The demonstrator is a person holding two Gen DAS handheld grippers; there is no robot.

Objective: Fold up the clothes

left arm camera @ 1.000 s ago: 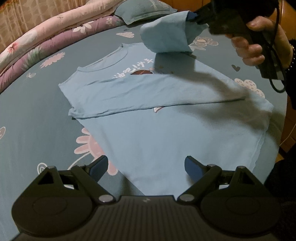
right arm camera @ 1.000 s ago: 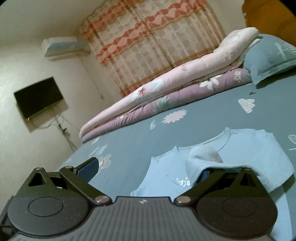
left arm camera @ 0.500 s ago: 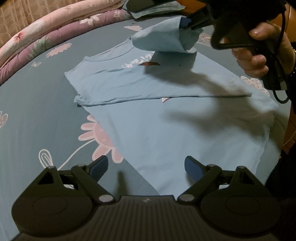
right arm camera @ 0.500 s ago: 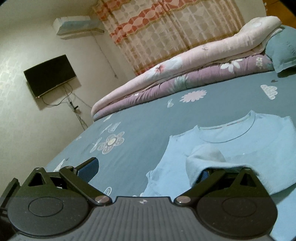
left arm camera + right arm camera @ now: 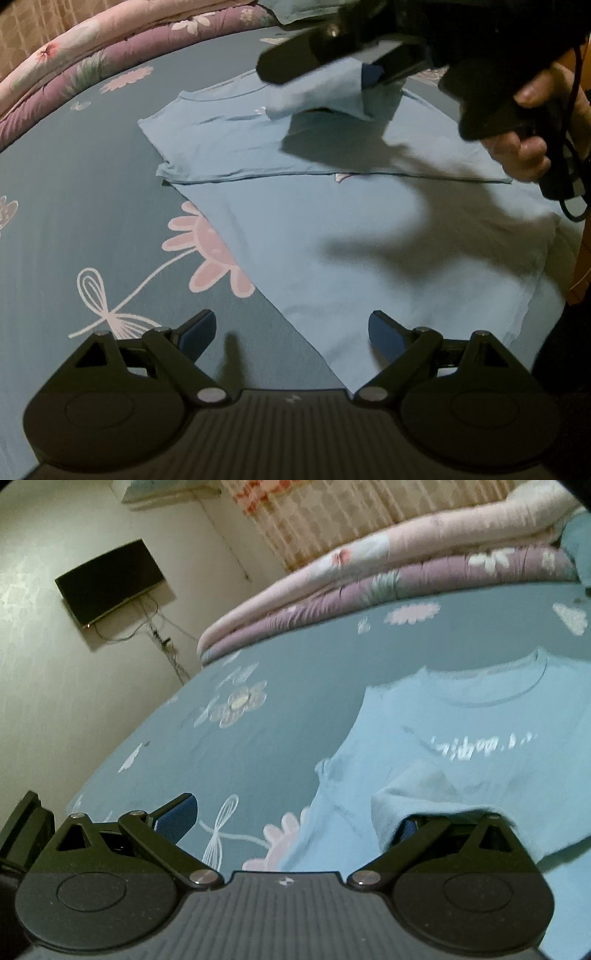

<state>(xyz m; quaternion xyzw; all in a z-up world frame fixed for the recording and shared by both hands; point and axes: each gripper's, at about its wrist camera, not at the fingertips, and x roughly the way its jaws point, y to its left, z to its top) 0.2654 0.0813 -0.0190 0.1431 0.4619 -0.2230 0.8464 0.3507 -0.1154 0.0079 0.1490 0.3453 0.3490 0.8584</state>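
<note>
A pale blue shirt [image 5: 369,236] lies flat on a bed [image 5: 74,192] with a teal flowered sheet, its near sleeve folded across the chest. The left gripper [image 5: 291,328] hovers over the hem, jaws wide apart and empty. The right gripper [image 5: 299,823], gripped by a hand [image 5: 532,144], has its jaws apart, the far sleeve [image 5: 436,794] draped over one finger and raised above the chest. Quilts [image 5: 406,576] are stacked beyond.
</note>
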